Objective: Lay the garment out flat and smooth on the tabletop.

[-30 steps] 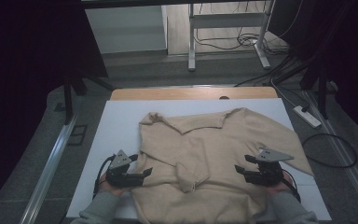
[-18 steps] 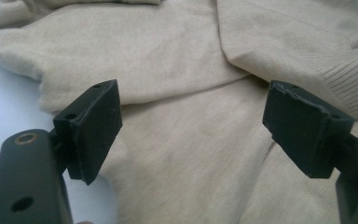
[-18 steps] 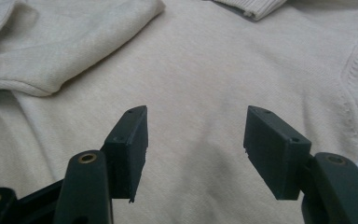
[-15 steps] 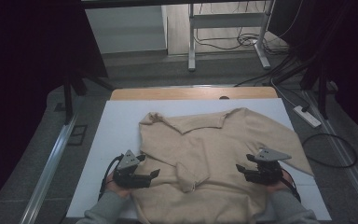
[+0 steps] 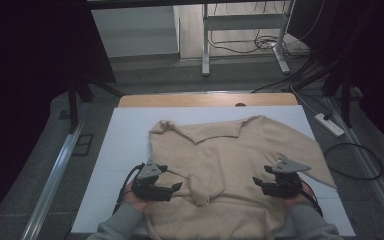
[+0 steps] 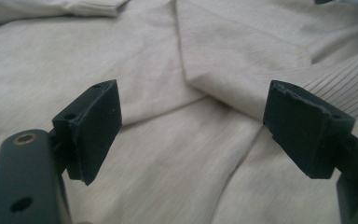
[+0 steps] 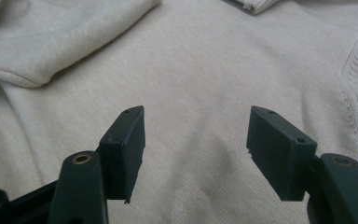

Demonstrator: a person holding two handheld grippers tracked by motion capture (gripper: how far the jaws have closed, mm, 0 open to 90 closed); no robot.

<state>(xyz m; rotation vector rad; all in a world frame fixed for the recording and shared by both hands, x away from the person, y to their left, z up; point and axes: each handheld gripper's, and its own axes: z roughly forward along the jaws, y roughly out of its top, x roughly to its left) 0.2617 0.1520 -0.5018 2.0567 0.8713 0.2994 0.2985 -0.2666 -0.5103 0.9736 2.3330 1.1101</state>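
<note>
On the white table (image 5: pixel 125 150) in the high view, a beige sweater (image 5: pixel 230 155) lies spread flat, collar at the far side, hem toward the person, its left sleeve folded inward across the chest and its right sleeve stretched out toward the right edge; that layout suits folding, which looks to be the work in hand. At the near left, the left gripper (image 5: pixel 175 187) points inward at the folded sleeve, and at the near right the right gripper (image 5: pixel 256 182) points in over the body panel, so each hand covers 1 side of the garment. Along the left gripper view, both jaws of that gripper (image 6: pixel 191 126) stand wide apart with nothing between them, the ribbed cuff (image 6: pixel 335 84) of the folded sleeve lying just beyond the right-hand jaw. Along the right gripper view, its gripper (image 7: pixel 196 140) hovers over plain knit, jaws just opened wider and empty, probably ready for a fresh hold.
</note>
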